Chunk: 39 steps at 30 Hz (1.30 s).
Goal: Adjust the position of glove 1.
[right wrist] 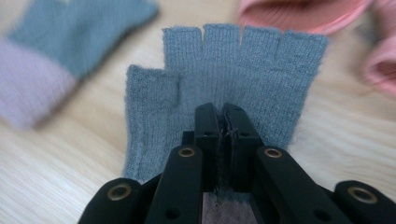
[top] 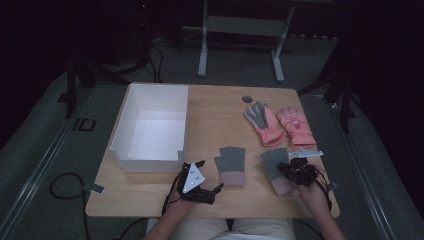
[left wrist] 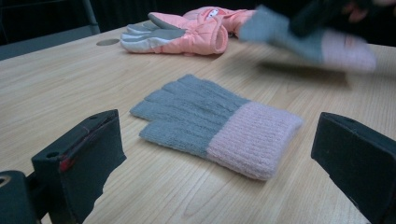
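Two grey fingerless knit gloves with pink cuffs are the items being handled, on a wooden table [top: 215,125]. In descending order of size:

White box [top: 150,127]: open-topped, on the left half of the table, just beyond the left gripper.

Pink gloves [top: 280,125]: a padded pair, side by side at the far right of the table, well apart from the box.

Flat grey glove [left wrist: 215,123]: lies palm-flat near the table's front edge, between the two grippers, cuff toward the person. It is untouched.

Gripped grey glove [right wrist: 224,74]: at the front right of the table, fingers pointing away from the person. In the left gripper view it appears blurred and clear of the tabletop.

Left gripper [top: 202,181]: rests near the front edge, beside the box corner. Its jaws stand wide apart, facing the flat grey glove, with nothing between them.

Right gripper [right wrist: 225,123]: jaws pressed together, pinching a fold of knit at the middle of the gripped grey glove.
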Available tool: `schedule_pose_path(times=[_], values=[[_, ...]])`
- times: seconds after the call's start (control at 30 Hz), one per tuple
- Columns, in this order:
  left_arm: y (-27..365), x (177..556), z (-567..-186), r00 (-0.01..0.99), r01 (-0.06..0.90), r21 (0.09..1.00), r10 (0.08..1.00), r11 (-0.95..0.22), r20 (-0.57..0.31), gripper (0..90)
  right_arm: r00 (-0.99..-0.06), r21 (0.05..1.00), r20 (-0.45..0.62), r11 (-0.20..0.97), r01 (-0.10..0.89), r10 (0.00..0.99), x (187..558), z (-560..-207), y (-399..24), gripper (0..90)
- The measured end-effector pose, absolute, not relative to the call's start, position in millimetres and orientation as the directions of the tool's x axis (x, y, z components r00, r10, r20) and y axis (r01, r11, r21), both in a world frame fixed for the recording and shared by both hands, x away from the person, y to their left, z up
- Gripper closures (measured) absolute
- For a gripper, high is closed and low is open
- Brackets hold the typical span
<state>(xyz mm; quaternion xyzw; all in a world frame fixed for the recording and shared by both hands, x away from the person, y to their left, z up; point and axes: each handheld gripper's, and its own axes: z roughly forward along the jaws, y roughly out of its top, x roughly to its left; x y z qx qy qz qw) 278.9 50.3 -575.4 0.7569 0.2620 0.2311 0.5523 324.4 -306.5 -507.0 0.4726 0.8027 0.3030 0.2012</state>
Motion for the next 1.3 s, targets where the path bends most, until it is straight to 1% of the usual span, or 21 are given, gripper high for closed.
schedule_pose_path(times=[0.13, 0.27, 0.37, 0.5, 0.73, 1.03, 1.13, 1.3], values=[[50, 278, -576, 0.759, 0.135, 0.958, 0.648, -0.252, 0.064, 1.8, -0.382, 0.731, -0.013, 0.269, 0.627, 0.924, 318, -482, -306, 85.1], [50, 278, -576, 0.755, 0.131, 0.959, 0.652, -0.250, 0.067, 1.8, -0.302, 0.765, 0.039, 0.166, 0.622, 0.953, 316, -467, -307, 85.1], [50, 278, -576, 0.753, 0.135, 0.959, 0.654, -0.251, 0.065, 1.8, -0.237, 0.778, 0.059, 0.104, 0.619, 0.970, 314, -463, -308, 85.1], [51, 278, -576, 0.753, 0.132, 0.960, 0.654, -0.247, 0.065, 1.8, -0.196, 0.767, 0.058, 0.082, 0.637, 0.979, 316, -470, -306, 85.2], [51, 278, -576, 0.752, 0.133, 0.960, 0.656, -0.245, 0.063, 1.8, -0.171, 0.738, 0.058, 0.073, 0.671, 0.984, 322, -494, -302, 85.1], [51, 278, -576, 0.754, 0.132, 0.960, 0.654, -0.248, 0.065, 1.8, -0.178, 0.687, 0.052, 0.094, 0.721, 0.983, 338, -536, -296, 84.8], [51, 278, -576, 0.755, 0.133, 0.960, 0.653, -0.247, 0.063, 1.8, -0.173, 0.673, 0.054, 0.092, 0.733, 0.983, 340, -544, -296, 83.8], [51, 278, -576, 0.755, 0.131, 0.961, 0.653, -0.245, 0.064, 1.8, -0.182, 0.675, 0.048, 0.102, 0.730, 0.982, 340, -549, -296, 78.6]])
